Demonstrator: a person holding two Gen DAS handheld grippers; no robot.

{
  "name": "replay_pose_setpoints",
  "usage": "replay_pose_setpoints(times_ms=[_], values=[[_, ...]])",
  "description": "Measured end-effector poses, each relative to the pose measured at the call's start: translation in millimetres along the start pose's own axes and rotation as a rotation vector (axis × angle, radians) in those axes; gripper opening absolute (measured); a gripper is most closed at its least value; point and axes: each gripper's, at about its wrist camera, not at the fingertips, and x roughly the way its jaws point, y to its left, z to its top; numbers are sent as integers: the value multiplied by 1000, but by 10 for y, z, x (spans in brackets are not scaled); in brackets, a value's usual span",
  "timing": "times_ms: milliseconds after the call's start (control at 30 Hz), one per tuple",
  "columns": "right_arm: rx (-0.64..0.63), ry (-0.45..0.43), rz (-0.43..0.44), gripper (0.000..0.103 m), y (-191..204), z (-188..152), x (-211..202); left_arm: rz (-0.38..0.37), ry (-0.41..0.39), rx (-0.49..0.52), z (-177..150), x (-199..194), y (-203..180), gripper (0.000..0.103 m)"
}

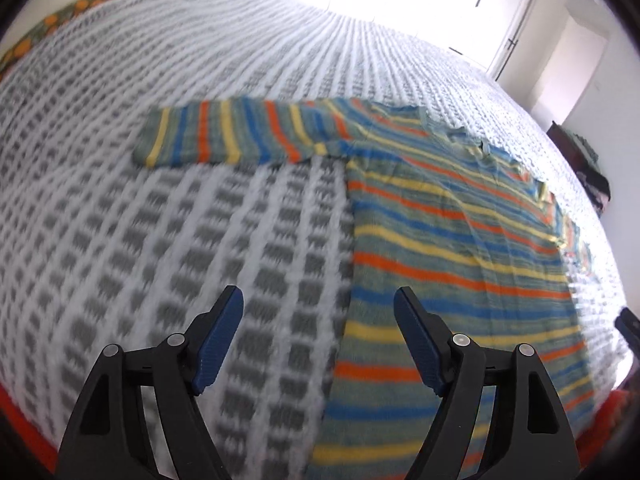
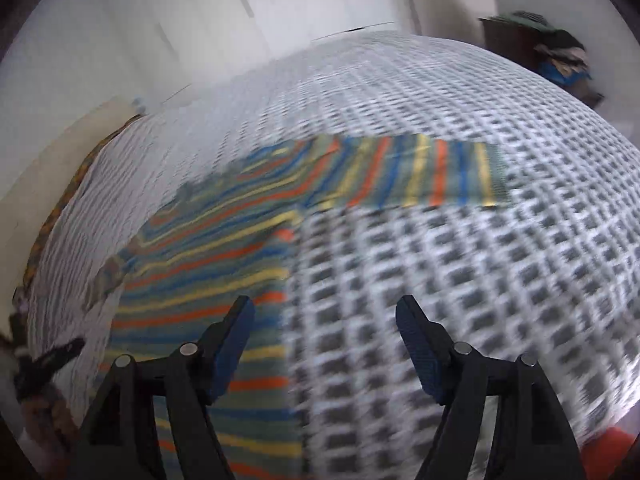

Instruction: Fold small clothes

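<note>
Two grippers, left (image 1: 318, 300) and right (image 2: 325, 308): fingers spread, empty | shirt (image 1: 460, 248) flat on bed (image 1: 200, 240), sleeves out, ready for folding

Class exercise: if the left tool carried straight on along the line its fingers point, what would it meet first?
Probably the striped shirt's left side edge, or the checked bedspread right beside it. The open left tool straddles that edge from above with nothing between; depth is hard to judge.

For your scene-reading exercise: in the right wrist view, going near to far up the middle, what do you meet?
Right gripper, jaws open and empty → checked bedspread → outstretched sleeve of the striped top → more bedspread → white wall.
</note>
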Motion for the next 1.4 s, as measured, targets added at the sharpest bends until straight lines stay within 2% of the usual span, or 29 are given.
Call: replay_pose_setpoints(times_ms=[67, 133, 200, 233, 300, 433, 567, 767, 900, 1400], values=[[-76, 13, 44, 76, 395, -240, 99, 36, -30, 28, 53, 192, -65, 82], [-138, 46, 61, 76, 655, -460, 267, 70, -25, 56, 70, 455, -101, 103], [-224, 114, 55, 76, 817, -605, 510, 105, 84, 82, -3, 817, -77, 103], [-256, 158, 36, 76, 842, -667, 643, 100, 86, 82, -32, 872, -62, 103], [-276, 249, 3, 78, 781, -795, 898, 105, 38, 72, -34, 780, -54, 103], [-252, 237, 31, 85, 698, -842, 961, 106, 45, 82, -50, 799, -55, 103], [-311, 228, 29, 94, 773, -906, 967, 100, 43, 76, -47, 796, -54, 103], [-260, 212, 73, 95, 737, -892, 936, 101, 41, 74, -68, 794, -65, 103], [-287, 210, 72, 99, 776, -905, 944, 101, 41, 74, -59, 795, -60, 103], [-274, 201, 85, 100, 752, -911, 923, 101, 42, 74, -59, 795, -60, 103]])
